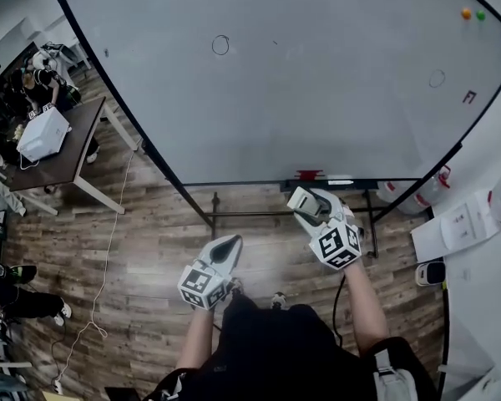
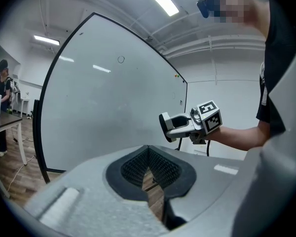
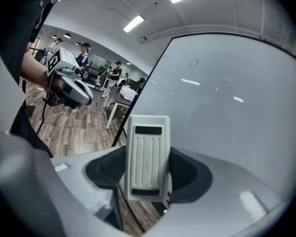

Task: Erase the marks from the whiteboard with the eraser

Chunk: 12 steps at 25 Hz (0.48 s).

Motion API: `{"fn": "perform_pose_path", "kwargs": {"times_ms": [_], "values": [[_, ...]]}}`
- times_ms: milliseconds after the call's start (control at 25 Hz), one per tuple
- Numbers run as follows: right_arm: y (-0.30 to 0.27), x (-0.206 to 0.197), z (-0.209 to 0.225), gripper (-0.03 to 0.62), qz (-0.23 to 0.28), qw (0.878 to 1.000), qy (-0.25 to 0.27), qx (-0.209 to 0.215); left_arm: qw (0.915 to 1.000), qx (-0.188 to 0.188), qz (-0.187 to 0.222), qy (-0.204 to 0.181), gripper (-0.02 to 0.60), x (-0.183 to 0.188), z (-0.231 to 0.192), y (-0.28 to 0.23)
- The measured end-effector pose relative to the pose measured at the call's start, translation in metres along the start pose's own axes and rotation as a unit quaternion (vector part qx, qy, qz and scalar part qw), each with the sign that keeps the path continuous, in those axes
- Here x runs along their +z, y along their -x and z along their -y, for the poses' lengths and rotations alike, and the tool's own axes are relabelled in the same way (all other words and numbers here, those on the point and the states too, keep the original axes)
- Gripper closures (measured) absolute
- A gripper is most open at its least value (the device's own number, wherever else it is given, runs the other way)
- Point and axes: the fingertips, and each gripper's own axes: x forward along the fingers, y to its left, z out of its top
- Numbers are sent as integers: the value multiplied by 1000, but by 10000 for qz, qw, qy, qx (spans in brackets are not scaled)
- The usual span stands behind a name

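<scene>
Eraser: the eraser stands upright between the jaws of my right tool, ribbed white back towards that camera, low in front of the board's bottom edge

Right tool: pinching the eraser by its two long sides; the grip looks square and firm to me

Left tool: the left tool has its jaws pressed together at the tips with nothing in them, and hangs low, away from the board

Board: the board is upright on its stand, and I judge the eraser is not touching it

Marks: a small ring high and left of centre, a fainter ring far to the right, and a red mark just beside that

Progress: none of these three is wiped yet, so I judge all the erasing is left to do; the grasp is the only part done

Next: I would raise the right tool to the nearer ring on the right, or go for the high one first

Head view only: both rings, the red mark and the coloured magnets at the top right corner; also the counter to the left

Gripper views only: each shows just the high ring, and only they settle how the jaws stand; the right one also shows people far back in the room
</scene>
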Motion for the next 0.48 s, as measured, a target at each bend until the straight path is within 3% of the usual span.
{"fn": "perform_pose_path", "kwargs": {"times_ms": [240, 480], "values": [[-31, 39, 32, 338, -99, 9986, 412, -305, 9997, -158, 4, -197, 572, 11, -34, -10], [-56, 110, 80, 338, 53, 9922, 870, -893, 9993, -181, 110, -316, 571, 38, -82, -12]]}}
